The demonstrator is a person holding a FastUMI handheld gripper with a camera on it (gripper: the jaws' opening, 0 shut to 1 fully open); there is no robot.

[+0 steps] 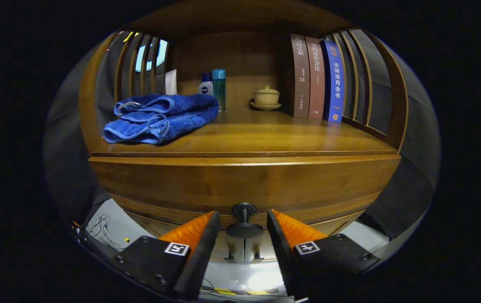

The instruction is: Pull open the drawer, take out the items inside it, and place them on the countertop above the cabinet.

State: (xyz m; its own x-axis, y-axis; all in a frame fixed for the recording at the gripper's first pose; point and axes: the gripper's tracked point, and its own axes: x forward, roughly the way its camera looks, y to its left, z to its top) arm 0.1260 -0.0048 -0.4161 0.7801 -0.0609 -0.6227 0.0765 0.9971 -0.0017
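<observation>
Two claw (243, 235) fingers spread around drawer knob (244, 229) — untouching; towel (160, 118), books (317, 78), cup (266, 97) above.

The gripper (243, 229) sits low in the frame, its fingers spread either side of the drawer knob (243, 227), not pressing it. Above, the countertop (265, 136) holds a blue towel (160, 118) at left, two bottles (213, 86), a lidded cup (266, 97) and three books (317, 78) at right.

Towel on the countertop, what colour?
Blue towel, lighter blue edging; gripper view. Gripper fingers open around the drawer knob.
</observation>
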